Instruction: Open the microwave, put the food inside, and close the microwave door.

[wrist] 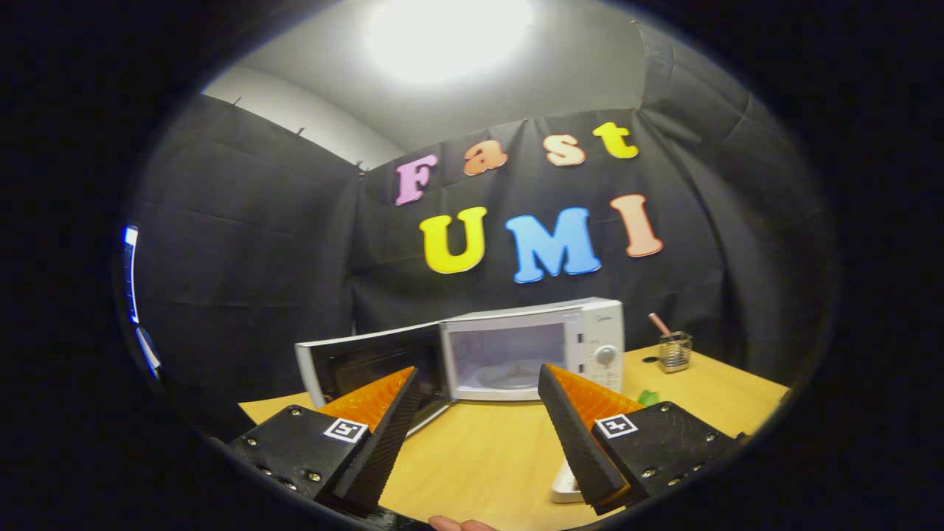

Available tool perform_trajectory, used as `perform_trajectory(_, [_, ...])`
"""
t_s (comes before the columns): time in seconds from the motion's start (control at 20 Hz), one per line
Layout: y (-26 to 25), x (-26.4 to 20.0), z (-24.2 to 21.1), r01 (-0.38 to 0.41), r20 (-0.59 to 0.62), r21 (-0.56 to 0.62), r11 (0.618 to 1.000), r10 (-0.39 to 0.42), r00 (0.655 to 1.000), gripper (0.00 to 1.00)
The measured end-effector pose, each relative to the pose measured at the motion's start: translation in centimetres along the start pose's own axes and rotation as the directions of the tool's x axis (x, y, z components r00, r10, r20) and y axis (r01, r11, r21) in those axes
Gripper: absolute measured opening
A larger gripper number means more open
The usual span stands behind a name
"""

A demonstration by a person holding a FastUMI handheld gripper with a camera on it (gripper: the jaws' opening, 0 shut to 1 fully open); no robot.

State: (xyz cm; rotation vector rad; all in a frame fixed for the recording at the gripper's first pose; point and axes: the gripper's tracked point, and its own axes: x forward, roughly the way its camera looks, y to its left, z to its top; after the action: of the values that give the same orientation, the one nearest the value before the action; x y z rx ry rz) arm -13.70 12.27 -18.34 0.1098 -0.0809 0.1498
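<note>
A white microwave (pixel 590 332) stands on the wooden table (pixel 487 450), beyond my fingers. Its door (pixel 354 361) is swung wide open to the left, and the lit cavity with the glass turntable (pixel 509 376) shows between the fingertips. My gripper (pixel 477 375) is open above the table, well short of the microwave, with nothing between its fingers. A white object (pixel 564 487), perhaps a dish, lies on the table just under the right finger, mostly hidden by it. A small green item (pixel 649 398) lies right of that finger, near the microwave's front corner.
A wire mesh holder (pixel 675 352) with a pink stick stands on the table right of the microwave, with a small dark hole (pixel 650 360) in the tabletop beside it. A fingertip (pixel 457 523) shows below the gripper. Black cloth walls close the booth behind and to the left.
</note>
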Motion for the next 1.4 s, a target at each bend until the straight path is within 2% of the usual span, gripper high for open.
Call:
perform_trajectory(0.1, [-4.0, -0.7, -0.6, 0.099, -0.001, 0.001, 0.995, -0.099, 0.995, 0.96])
perform_trajectory(0.3, [-7.9, -1.3, -2.2, 0.182, -0.044, 0.008, 0.983, -0.182, 0.982, 0.94])
perform_trajectory(0.45, [-8.8, -0.4, -4.6, 0.204, -0.103, -0.014, 0.979, -0.205, 0.973, 0.94])
perform_trajectory(0.65, [-8.7, 0.6, -9.3, 0.195, -0.236, 0.05, 0.979, -0.178, 0.955, 0.9])
perform_trajectory(0.75, [-9.8, 1.0, -10.4, 0.23, -0.259, 0.053, 0.972, -0.209, 0.943, 0.82])
perform_trajectory(0.85, [-9.9, 1.0, -11.5, 0.236, -0.288, 0.098, 0.967, -0.2, 0.937, 0.53])
perform_trajectory(0.9, [-9.6, 0.9, -11.2, 0.218, -0.268, 0.125, 0.968, -0.179, 0.947, 0.47])
perform_trajectory(1.05, [-9.5, 1.0, -11.0, 0.196, -0.261, 0.096, 0.976, -0.166, 0.951, 0.25])
perform_trajectory(1.1, [-9.3, 1.2, -10.8, 0.202, -0.257, 0.102, 0.974, -0.17, 0.951, 0.25])
perform_trajectory(1.15, [-9.7, 0.8, -10.5, 0.212, -0.24, 0.116, 0.97, -0.179, 0.954, 0.16])
perform_trajectory(1.4, [-9.2, 0.5, -6.2, 0.207, -0.146, 0.085, 0.975, -0.193, 0.97, 0.16])
